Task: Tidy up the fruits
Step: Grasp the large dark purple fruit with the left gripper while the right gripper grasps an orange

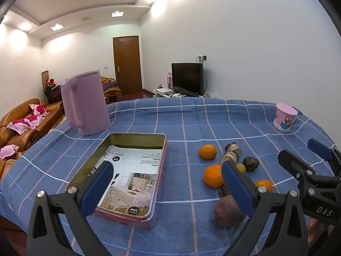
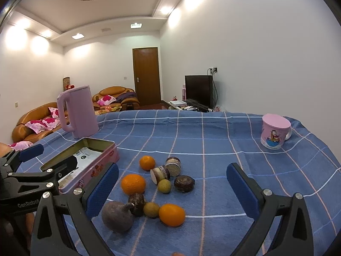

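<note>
Blue checked cloth covered the tabletop [image 2: 213, 140], and both claws hovered above its near edge, each spread wide and holding nothing. Nearest to the right gripper [image 2: 172, 194] sat a dull purple fruit [image 2: 117, 216] by its left finger, with an orange [image 2: 172, 215] almost dead centre between the fingers, and that looked the easy pick. Further out lay 2 more oranges, small greenish fruits and dark round ones, all loose in 1 cluster. The left gripper [image 1: 168, 188] hung over the pink tin [image 1: 147, 217], whose long axis ran away toward the far edge, left of the fruit. Beyond stood a pink jug [image 1: 87, 104].
</note>
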